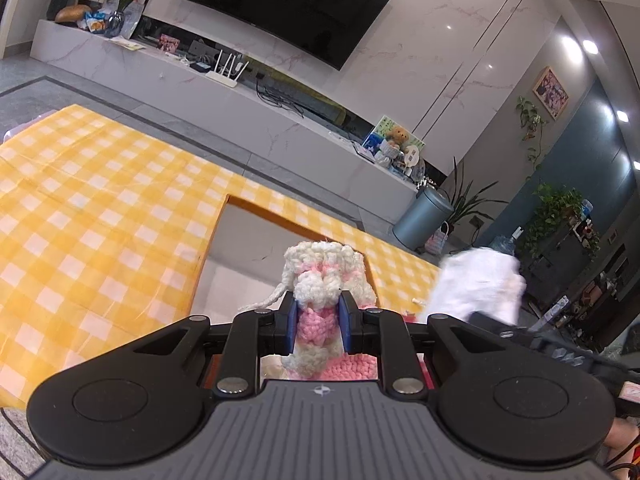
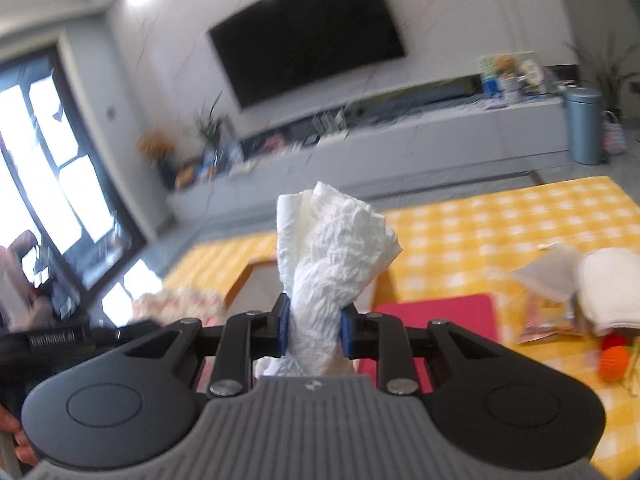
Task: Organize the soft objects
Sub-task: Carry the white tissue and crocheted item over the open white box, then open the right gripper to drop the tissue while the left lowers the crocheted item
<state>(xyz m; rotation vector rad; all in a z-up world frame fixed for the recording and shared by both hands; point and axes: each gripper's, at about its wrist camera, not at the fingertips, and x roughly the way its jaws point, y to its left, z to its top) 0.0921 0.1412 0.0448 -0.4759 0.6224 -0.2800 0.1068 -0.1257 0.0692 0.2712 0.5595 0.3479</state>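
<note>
My left hand-held gripper (image 1: 319, 330) is clamped on a pink-and-cream crocheted piece (image 1: 320, 280), held up near the open box (image 1: 224, 236) set on the yellow checked surface (image 1: 100, 208). My right hand-held gripper (image 2: 314, 332) is clamped on a crumpled white tissue (image 2: 328, 256). I'd bring each one over the box opening, lower it, then let go, keeping the two loads from tangling.

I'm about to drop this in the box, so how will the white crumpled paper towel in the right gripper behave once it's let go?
The paper towel looks light and floppy: it bunches where the right gripper pinches it and fans out above. It will probably spring partly open and may drift rather than fall straight. Its creases suggest it could tear if tugged.
</note>
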